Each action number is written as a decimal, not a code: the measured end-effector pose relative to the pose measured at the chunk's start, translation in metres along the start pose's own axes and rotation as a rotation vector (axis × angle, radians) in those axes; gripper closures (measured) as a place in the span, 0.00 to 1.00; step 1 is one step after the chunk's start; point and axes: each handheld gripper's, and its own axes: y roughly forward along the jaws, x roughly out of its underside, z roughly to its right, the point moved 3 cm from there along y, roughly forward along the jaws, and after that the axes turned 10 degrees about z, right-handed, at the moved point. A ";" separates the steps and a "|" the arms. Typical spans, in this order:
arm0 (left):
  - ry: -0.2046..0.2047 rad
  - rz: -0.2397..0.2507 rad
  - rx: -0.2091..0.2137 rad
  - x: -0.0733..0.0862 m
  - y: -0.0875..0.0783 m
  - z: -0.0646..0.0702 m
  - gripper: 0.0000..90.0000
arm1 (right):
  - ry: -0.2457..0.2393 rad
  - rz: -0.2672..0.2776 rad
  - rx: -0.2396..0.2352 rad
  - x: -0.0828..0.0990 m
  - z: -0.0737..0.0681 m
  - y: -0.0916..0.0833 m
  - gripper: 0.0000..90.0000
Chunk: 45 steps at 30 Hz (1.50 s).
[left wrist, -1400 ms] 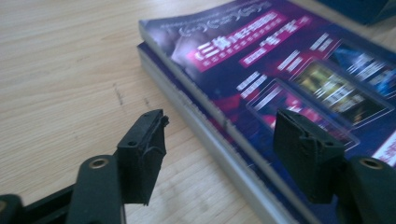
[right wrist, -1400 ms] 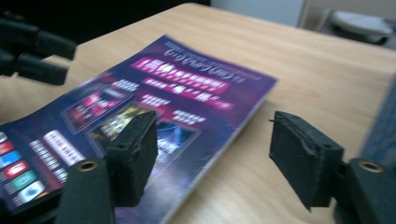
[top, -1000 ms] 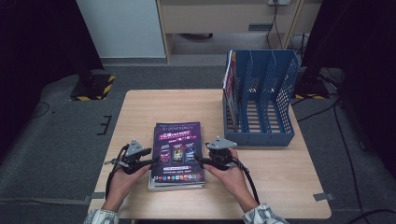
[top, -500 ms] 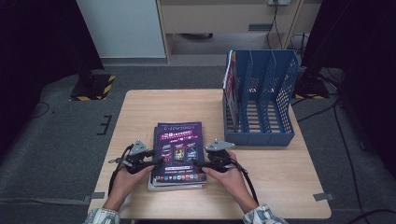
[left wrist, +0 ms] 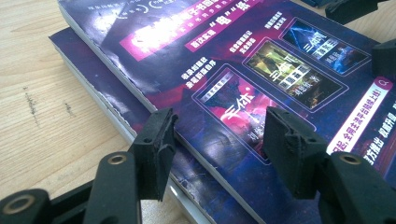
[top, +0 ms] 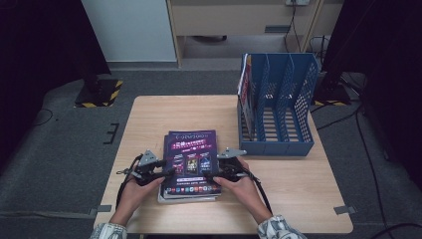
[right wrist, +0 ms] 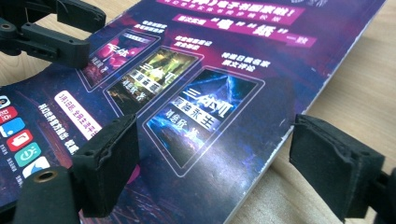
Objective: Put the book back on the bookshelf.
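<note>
High view: purple magazine (top: 190, 158) tops a small stack at the near middle of the table (top: 149, 114).
Cover carries Chinese print, too small to read. Left gripper (top: 166, 174) and right gripper (top: 211, 177) flank it, both jaws spread, just opening, nothing pinched.

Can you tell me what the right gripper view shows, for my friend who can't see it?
A shiny purple magazine lies on a wooden table, with the right tongs open, one jaw on each side of its edge. The left tongs sit at the far corner.
</note>
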 end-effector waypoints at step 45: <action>-0.014 0.020 0.012 0.003 0.000 -0.003 0.45 | 0.091 0.047 -0.024 -0.008 -0.001 -0.002 0.20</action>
